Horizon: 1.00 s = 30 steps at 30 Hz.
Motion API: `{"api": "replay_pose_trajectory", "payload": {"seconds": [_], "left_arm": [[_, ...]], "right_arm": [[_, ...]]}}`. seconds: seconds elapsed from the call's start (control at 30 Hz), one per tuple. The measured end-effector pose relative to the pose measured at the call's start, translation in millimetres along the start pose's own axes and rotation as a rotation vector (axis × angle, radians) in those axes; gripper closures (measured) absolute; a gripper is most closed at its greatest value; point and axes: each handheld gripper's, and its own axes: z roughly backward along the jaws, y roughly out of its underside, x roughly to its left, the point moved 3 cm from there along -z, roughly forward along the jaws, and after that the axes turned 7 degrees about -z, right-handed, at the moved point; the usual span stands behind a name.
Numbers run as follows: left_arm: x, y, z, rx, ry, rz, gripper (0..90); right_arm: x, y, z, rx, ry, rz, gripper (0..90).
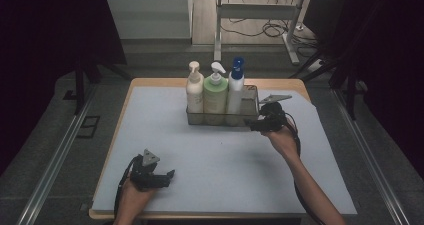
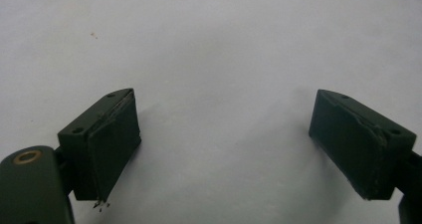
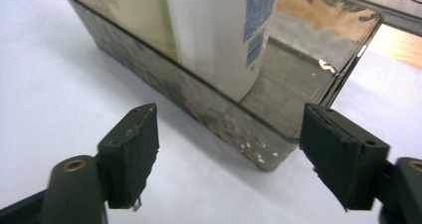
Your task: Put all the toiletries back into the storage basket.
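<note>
My right gripper [image 3: 226,149] gapes, pinching nothing, just beside the clear smoky plastic bin [image 3: 209,109] holding a white blue-capped pump bottle [image 1: 235,87]; my left gripper [image 2: 224,144] hangs spread above the pale mat [image 2: 209,40].

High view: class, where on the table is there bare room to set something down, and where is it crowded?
Bare mat lies between the left gripper and the right gripper, and left of the tray. The tray, with three bottles, is crowded.

Left gripper [image 1: 170,175] low at seven o'clock, jaws wide apart; right gripper [image 1: 252,125] at two o'clock, jaws spread, empty.
</note>
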Motion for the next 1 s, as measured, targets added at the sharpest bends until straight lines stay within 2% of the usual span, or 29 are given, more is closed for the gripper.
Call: {"api": "replay_pose_trajectory", "payload": {"seconds": [0.67,0.8,1.0], "left_arm": [[-0.1,0.0,0.0,0.000,-0.001,0.000,12.1],[-0.1,0.0,0.0,0.000,-0.001,0.000,12.1],[-0.1,0.0,0.0,0.000,-0.001,0.000,12.1]], "right_arm": [[13.3,33.5,21.8,0.044,-0.051,0.070,9.2],[14.9,41.8,25.4,0.060,-0.034,0.095,3.5],[15.4,53.3,32.7,0.068,-0.020,0.122,1.2]]}}
